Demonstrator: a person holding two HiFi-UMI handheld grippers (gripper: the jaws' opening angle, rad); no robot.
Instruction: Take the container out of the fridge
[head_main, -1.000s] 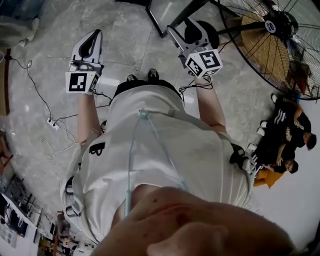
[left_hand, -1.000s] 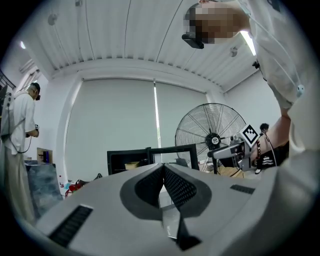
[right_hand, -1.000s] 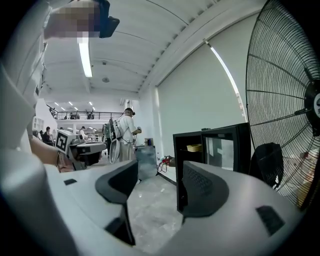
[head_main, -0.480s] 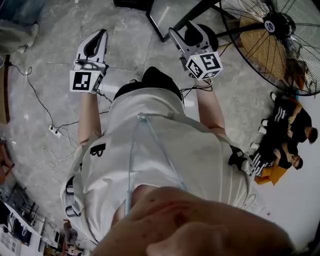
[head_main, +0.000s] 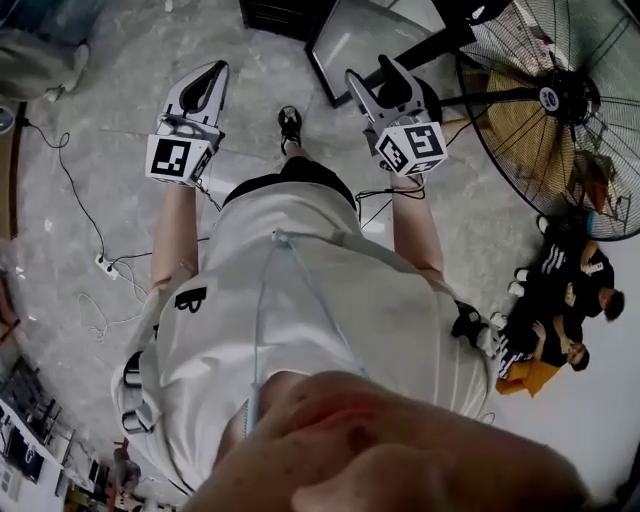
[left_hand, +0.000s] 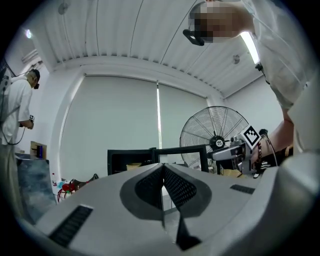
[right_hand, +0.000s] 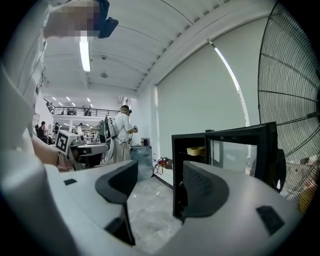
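Note:
A small black fridge (right_hand: 200, 172) stands on the floor ahead with its glass door (right_hand: 242, 152) swung open. A yellowish container (right_hand: 195, 150) sits on its upper shelf. The left gripper view shows the same fridge (left_hand: 131, 161) and container (left_hand: 133, 166) farther off. In the head view only the fridge's lower part (head_main: 285, 14) and door (head_main: 362, 38) show at the top edge. My left gripper (head_main: 213, 72) is shut and holds nothing. My right gripper (head_main: 372, 72) is open and empty, well short of the fridge.
A large floor fan (head_main: 565, 100) stands at the right, close to the fridge door. Several people sit on the floor (head_main: 550, 315) at the far right. Cables and a power strip (head_main: 103, 263) lie on the left. A person (right_hand: 122, 135) stands beside a water bottle (right_hand: 143, 160).
The person has stepped forward, and the fridge and its door have come further into the top of the head view. Both grippers stay raised in front, with their jaws unchanged.

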